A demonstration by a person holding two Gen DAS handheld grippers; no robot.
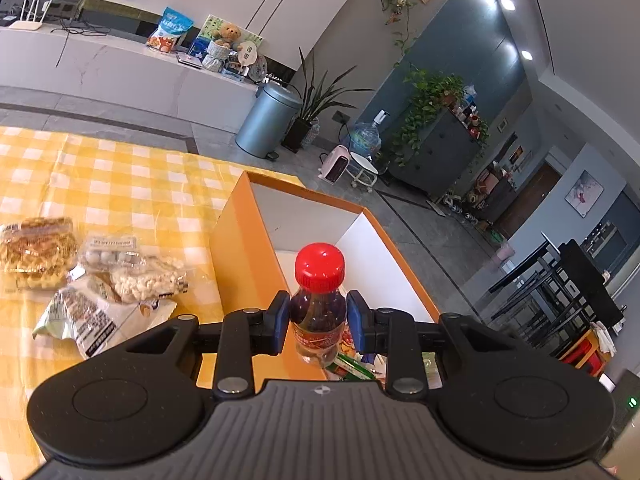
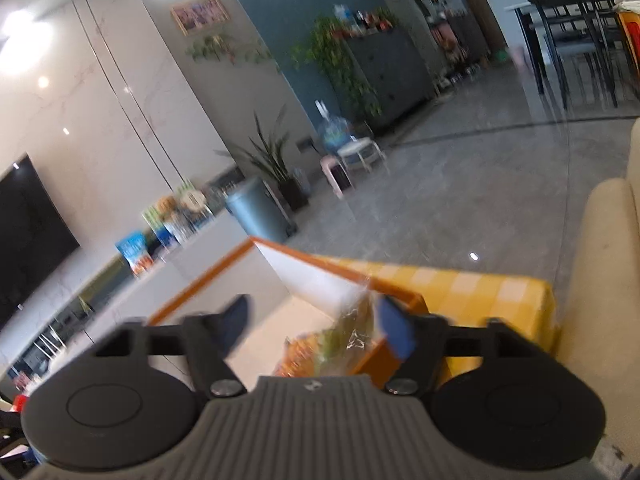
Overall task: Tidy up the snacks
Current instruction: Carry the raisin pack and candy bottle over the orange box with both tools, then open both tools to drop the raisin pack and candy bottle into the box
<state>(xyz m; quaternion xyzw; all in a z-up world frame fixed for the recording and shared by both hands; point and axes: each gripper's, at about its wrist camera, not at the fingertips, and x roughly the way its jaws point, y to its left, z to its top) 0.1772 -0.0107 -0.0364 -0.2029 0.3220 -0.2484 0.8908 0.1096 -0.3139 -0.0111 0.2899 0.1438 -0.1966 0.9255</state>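
My left gripper [image 1: 319,305] is shut on a small clear bottle [image 1: 319,320] with a red cap and dark drink, held upright over the orange box [image 1: 236,240] with white inner walls. Some packets [image 1: 352,364] lie in the box below it. To the left, three snack packets rest on the yellow checked tablecloth [image 1: 120,184]: waffles [image 1: 38,252], white puffs [image 1: 136,276] and a printed pouch [image 1: 80,316]. In the blurred right wrist view my right gripper [image 2: 314,312] stands open over the same box [image 2: 200,280]. A clear bag of orange and green snacks [image 2: 344,340] lies between its fingers, close to the right pad.
The table ends just beyond the box, with grey floor past it. A grey bin [image 1: 266,120] and a potted plant [image 1: 312,120] stand on the floor. A cream sofa arm [image 2: 600,280] rises at the table's right side.
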